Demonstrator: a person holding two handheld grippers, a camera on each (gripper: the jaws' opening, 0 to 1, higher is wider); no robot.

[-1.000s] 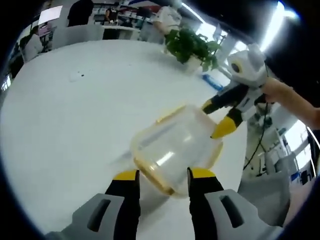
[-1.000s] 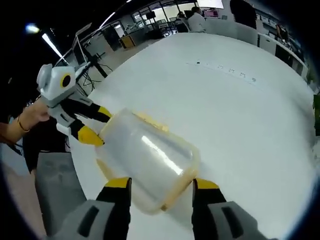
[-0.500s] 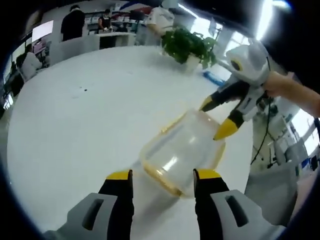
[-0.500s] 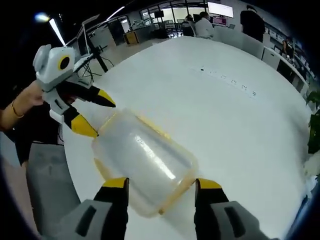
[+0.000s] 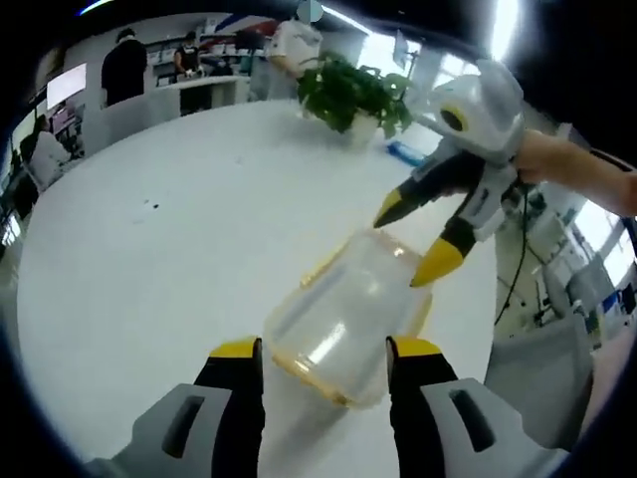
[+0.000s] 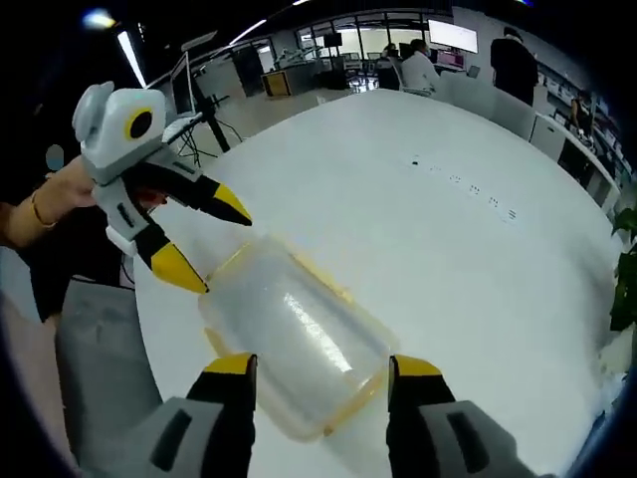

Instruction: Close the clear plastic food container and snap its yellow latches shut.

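Observation:
A clear plastic food container [image 5: 343, 314] with a yellow rim lies on the white table [image 5: 169, 249]. Its near end sits between the spread jaws of my left gripper [image 5: 324, 351], which is open. My right gripper [image 5: 411, 237] reaches in from the right, held by a hand, open, with its lower yellow tip at the container's far rim. In the right gripper view the same container [image 6: 299, 334] lies between the open jaws of my right gripper [image 6: 321, 366]. There the left gripper [image 6: 207, 236] comes in from the left, with its lower tip touching the rim.
A potted plant [image 5: 348, 95] stands at the table's far edge. A grey chair [image 5: 537, 368] is beside the table, the same chair [image 6: 100, 349] showing at the table's near edge. People sit at desks in the background. A cable hangs near the chair.
Both views have shifted a little with the hands. The container stays on the table between the jaws. Each opposite gripper now looks slightly nearer, its tips still spread at the rim.

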